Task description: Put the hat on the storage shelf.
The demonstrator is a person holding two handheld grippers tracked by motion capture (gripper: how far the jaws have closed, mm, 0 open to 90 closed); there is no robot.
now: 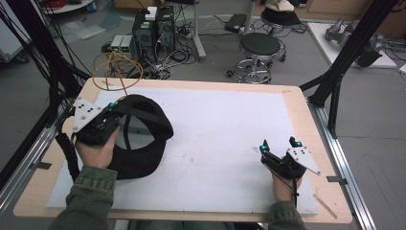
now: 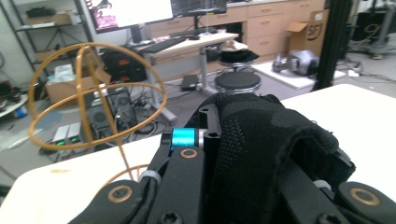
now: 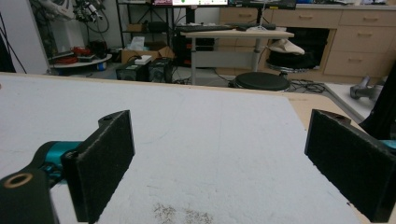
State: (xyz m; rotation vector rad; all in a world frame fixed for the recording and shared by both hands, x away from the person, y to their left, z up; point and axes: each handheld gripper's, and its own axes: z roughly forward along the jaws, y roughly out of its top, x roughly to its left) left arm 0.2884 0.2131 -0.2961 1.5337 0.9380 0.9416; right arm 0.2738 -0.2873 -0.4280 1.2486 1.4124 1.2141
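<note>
1. A black fabric cap (image 1: 143, 139) lies at the left of a white, matte sheet (image 1: 225, 129) covering a pale wood-edged table (image 1: 299, 103), its curved strap arching above the hollow crown.
2. The left gripper (image 1: 111, 111), held in the person's left hand (image 1: 98, 148), has its jaws closed on the cap's near-left rim; in the left gripper view the knitted, mesh-textured cloth (image 2: 261, 140) bulges thickly between the black jaws, beside a teal metal sleeve (image 2: 184, 136).
3. A thin amber cable (image 1: 117, 72) curls in wide loops just beyond the table's far-left edge, rising from that gripper; the left gripper view shows the same glossy hoops (image 2: 93, 93) overlapping.
4. The right gripper (image 1: 280, 143), gripped by the right hand (image 1: 283, 187), rests low near the sheet's right side, well apart from the cap, with its jaws spread wide.
5. In the right gripper view, two flat rectangular pads (image 3: 105, 163) faced in coarse black foam stand apart over the grainy white surface, nothing between them.
6. A round black stool (image 1: 259, 45) stands on the grey floor beyond the table.
</note>
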